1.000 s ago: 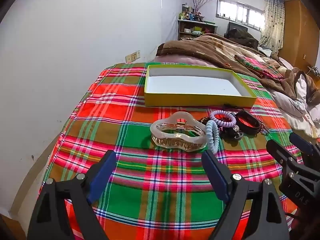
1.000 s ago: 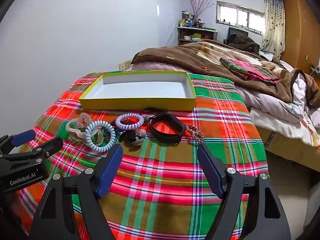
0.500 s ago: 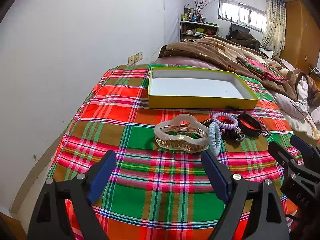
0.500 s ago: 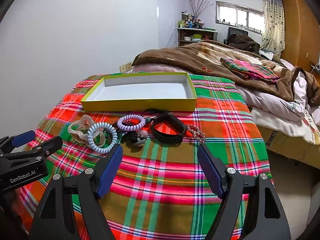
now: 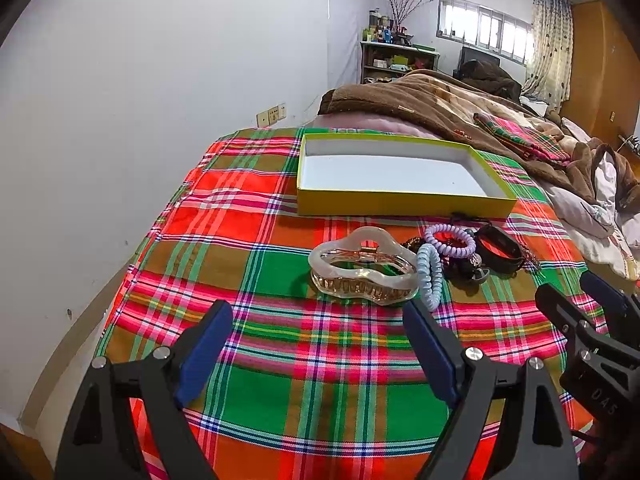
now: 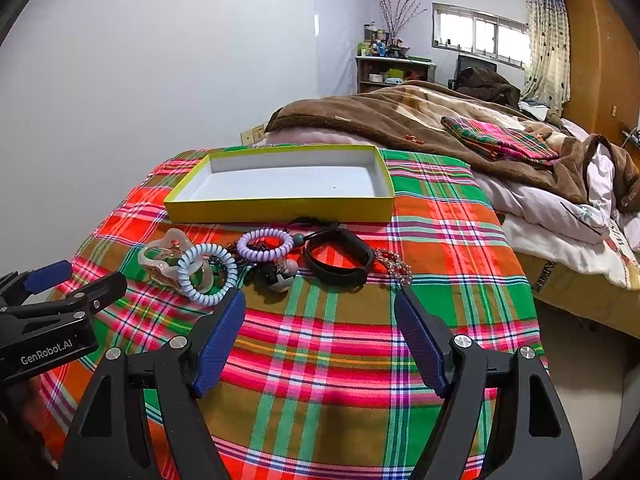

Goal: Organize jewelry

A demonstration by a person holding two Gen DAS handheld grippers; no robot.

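A yellow box with a white inside (image 5: 400, 200) (image 6: 280, 208) sits empty on the plaid cloth. In front of it lies a jewelry pile: a clear hair claw (image 5: 362, 268) (image 6: 160, 258), a light-blue coil tie (image 5: 430, 276) (image 6: 206, 274), a purple coil tie (image 5: 450, 238) (image 6: 265, 243), a black band (image 5: 500, 250) (image 6: 338, 260) and a beaded bracelet (image 6: 394, 266). My left gripper (image 5: 318, 334) is open and empty, just short of the claw. My right gripper (image 6: 320, 322) is open and empty, just short of the pile.
The plaid cloth (image 5: 280, 380) covers a raised surface beside a white wall (image 5: 120, 120). A bed with a brown blanket (image 6: 440, 120) lies behind and to the right. The cloth's right edge (image 6: 520, 280) drops to the floor.
Both grippers have drawn back and risen slightly, so the box and pile sit a little farther off. Nothing was grasped; both stay open.
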